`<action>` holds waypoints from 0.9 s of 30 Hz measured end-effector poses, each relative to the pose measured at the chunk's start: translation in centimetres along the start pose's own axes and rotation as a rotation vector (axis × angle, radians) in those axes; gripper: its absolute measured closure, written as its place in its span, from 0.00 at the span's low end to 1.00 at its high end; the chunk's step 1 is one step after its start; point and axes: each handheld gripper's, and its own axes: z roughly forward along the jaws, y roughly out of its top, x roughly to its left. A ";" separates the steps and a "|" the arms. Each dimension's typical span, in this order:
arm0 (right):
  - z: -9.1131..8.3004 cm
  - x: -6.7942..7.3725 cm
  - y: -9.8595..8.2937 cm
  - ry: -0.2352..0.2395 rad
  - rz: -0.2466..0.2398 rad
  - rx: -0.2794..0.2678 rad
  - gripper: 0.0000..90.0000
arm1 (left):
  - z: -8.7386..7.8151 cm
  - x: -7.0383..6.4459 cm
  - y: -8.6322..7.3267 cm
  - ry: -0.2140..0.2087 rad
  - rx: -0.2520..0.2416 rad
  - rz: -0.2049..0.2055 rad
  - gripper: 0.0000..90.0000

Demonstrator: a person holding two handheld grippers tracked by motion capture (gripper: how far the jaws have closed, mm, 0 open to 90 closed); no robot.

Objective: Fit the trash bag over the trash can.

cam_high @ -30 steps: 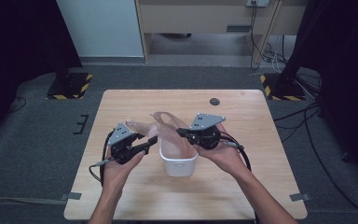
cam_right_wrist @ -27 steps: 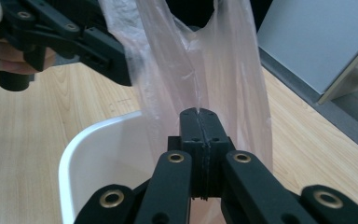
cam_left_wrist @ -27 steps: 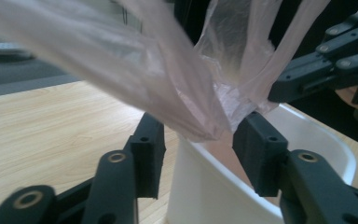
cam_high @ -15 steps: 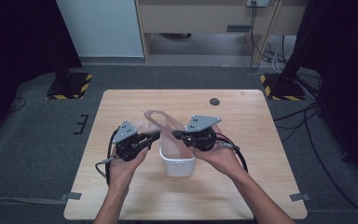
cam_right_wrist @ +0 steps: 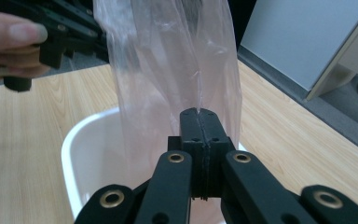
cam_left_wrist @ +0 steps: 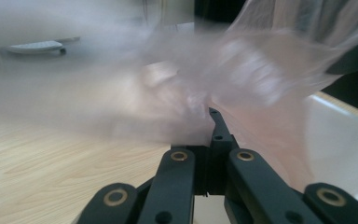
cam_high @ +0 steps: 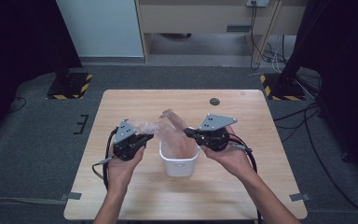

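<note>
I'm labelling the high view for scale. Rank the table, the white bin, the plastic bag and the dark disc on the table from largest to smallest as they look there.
1. table
2. and 3. white bin and plastic bag: look alike, left unranked
4. dark disc

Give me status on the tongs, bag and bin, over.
Left tongs and right tongs both shut on the plastic bag. Bag hangs into the white bin. Nothing in the way.
</note>
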 end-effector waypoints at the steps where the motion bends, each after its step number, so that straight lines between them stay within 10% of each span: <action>1: -0.5 -0.1 -0.4 -0.003 0.003 0.004 1.00 | 0.0 0.1 0.0 0.009 0.001 0.003 1.00; 15: -4.0 0.4 -3.0 0.028 0.067 -0.029 1.00 | 0.2 1.2 -0.1 0.070 0.019 0.024 1.00; 27: -3.5 1.0 -3.1 0.045 0.060 -0.042 0.93 | 0.8 0.5 0.2 0.037 0.023 0.052 1.00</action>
